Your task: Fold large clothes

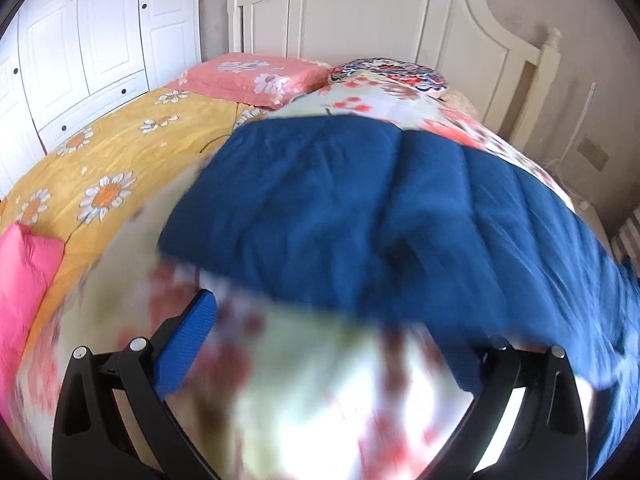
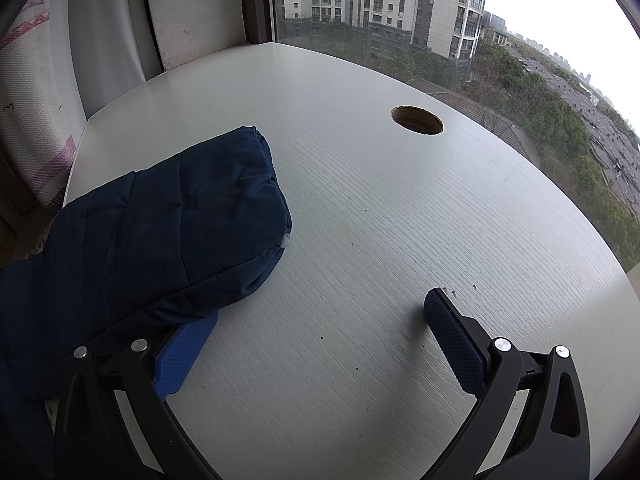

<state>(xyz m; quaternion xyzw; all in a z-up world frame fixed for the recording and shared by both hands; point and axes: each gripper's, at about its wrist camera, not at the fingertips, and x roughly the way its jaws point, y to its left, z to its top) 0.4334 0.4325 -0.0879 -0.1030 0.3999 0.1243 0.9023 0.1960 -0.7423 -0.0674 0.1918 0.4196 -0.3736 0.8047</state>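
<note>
A blue padded jacket (image 1: 360, 208) lies spread across a floral duvet (image 1: 312, 408) on the bed in the left wrist view, which is blurred. My left gripper (image 1: 332, 320) is open just in front of the jacket's near edge; its left pad (image 1: 188, 344) is over the duvet, and its right fingertip is hidden against the blue cloth. In the right wrist view a navy padded sleeve (image 2: 160, 224) of the jacket rests on a white desk (image 2: 400, 240). My right gripper (image 2: 320, 320) is open low over the desk, with its left pad (image 2: 184, 356) partly under the sleeve's edge.
A yellow daisy sheet (image 1: 104, 168), a pink pillow (image 1: 256, 76) and a patterned cushion (image 1: 392, 72) lie by the white headboard (image 1: 360, 12). Pink cloth (image 1: 24, 272) sits at the left. The desk has a round cable hole (image 2: 417, 119) and meets a window (image 2: 520, 80).
</note>
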